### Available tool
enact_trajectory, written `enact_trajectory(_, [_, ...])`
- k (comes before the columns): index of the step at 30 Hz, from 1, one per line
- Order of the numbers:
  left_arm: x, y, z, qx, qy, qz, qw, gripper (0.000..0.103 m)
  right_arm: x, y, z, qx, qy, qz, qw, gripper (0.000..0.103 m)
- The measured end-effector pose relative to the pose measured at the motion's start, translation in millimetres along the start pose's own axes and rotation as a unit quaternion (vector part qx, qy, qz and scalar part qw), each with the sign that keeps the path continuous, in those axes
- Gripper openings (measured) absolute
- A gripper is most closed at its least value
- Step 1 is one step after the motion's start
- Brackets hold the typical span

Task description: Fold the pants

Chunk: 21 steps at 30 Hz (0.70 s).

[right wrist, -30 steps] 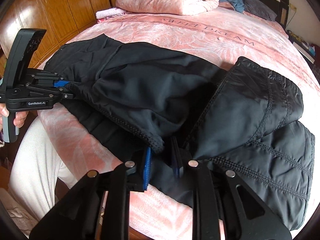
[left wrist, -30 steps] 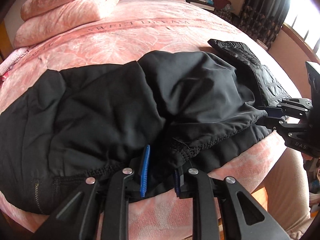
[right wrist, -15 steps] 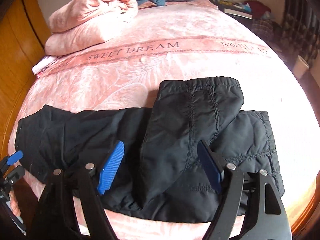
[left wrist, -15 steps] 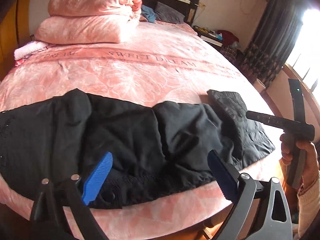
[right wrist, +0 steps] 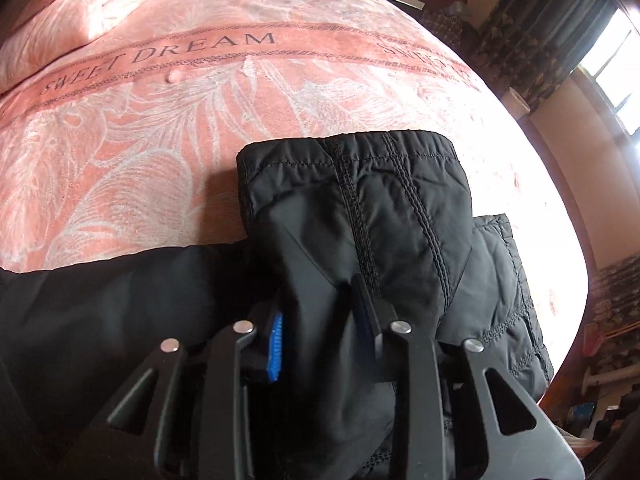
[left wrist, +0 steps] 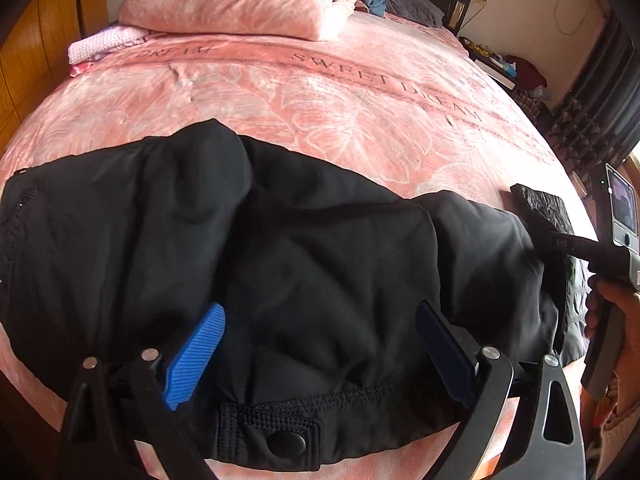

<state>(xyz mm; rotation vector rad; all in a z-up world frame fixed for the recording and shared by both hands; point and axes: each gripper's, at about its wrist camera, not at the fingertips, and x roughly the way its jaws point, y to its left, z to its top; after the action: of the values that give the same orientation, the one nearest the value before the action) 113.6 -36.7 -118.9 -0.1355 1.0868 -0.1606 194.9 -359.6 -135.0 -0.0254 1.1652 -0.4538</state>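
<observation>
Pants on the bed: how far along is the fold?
Done: the black pants lie across the pink bedspread with one end already doubled over. In hand: the right gripper is closing with a fold of fabric between its pads; the left gripper hangs open over the snap end, gripping nothing. Left: the cloth is bunched, so further folding and flattening.

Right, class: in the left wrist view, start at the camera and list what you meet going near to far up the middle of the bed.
Left gripper with jaws spread → snap button on the black pants → pink bedspread with its SWEET DREAM lettering → folded pink blankets.
</observation>
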Motion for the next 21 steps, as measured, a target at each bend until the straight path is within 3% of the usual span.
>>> enact_trajectory(1, [3,0,-2,0.000,0.004,-0.004,1.0000,0.097,-4,-3,0,0.003,-0.005,0.003,1.000,0.007])
enact_trajectory(3, [7,0,-6,0.003,0.008,-0.005,0.9999,0.097,-17,-17,-3,0.020,-0.017,0.021,0.999,0.005])
enact_trajectory(8, [9,-5,-19,0.031,0.007,0.004,0.9995,0.097,-52,-79,-22,0.100,-0.058,0.098,0.988,0.005])
enact_trajectory(14, [7,-14,-27,0.047,0.009,0.016,0.9987,0.097,-52,-152,-69,0.179,-0.033,0.152,0.972,0.005])
enact_trajectory(17, [4,-18,-29,0.039,0.011,0.015,0.9991,0.097,-42,-181,-96,0.212,-0.007,0.167,0.963,0.014])
enact_trajectory(21, [-3,-24,-29,0.038,0.011,0.012,0.9992,0.097,-37,-210,-121,0.225,-0.009,0.147,0.963,0.048])
